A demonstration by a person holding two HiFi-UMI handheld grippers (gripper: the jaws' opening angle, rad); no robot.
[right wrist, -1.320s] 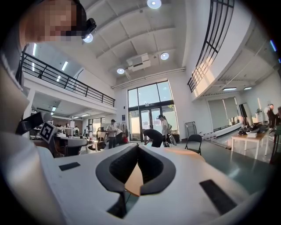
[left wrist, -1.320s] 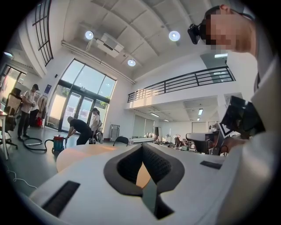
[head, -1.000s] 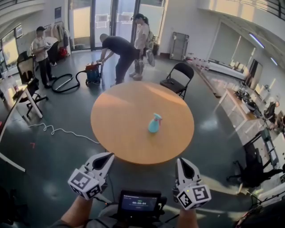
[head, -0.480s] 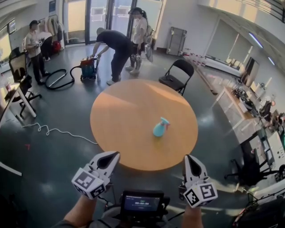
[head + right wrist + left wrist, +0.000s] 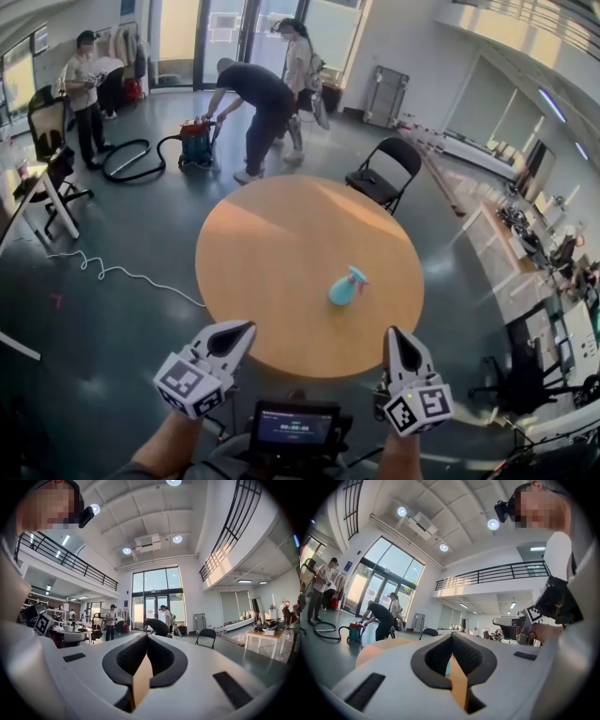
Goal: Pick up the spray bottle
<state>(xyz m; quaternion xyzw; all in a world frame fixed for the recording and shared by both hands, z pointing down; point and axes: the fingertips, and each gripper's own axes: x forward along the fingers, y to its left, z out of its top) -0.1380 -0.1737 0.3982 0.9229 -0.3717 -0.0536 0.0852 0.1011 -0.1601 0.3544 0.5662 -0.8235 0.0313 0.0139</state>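
A small turquoise spray bottle (image 5: pixel 345 287) stands on the round wooden table (image 5: pixel 272 262), towards its right side in the head view. My left gripper (image 5: pixel 246 328) hovers shut and empty at the table's near edge, left of the bottle. My right gripper (image 5: pixel 393 334) is also shut and empty, just off the near edge, below and right of the bottle. In the left gripper view a sliver of turquoise bottle (image 5: pixel 448 666) shows through the notch of the closed left gripper (image 5: pixel 452 641). The right gripper view shows only the closed right gripper (image 5: pixel 146 637) and the room.
A black folding chair (image 5: pixel 382 174) stands beyond the table. Three people (image 5: pixel 255 105) are at the back by a red vacuum (image 5: pixel 195 147) with its hose. A white cable (image 5: pixel 112 274) lies on the floor at left. Desks (image 5: pixel 511 244) line the right side.
The table and bottle have slid nearer and slightly right in the head view as I came closer. Both grippers stay shut and keep their places low in the frame.
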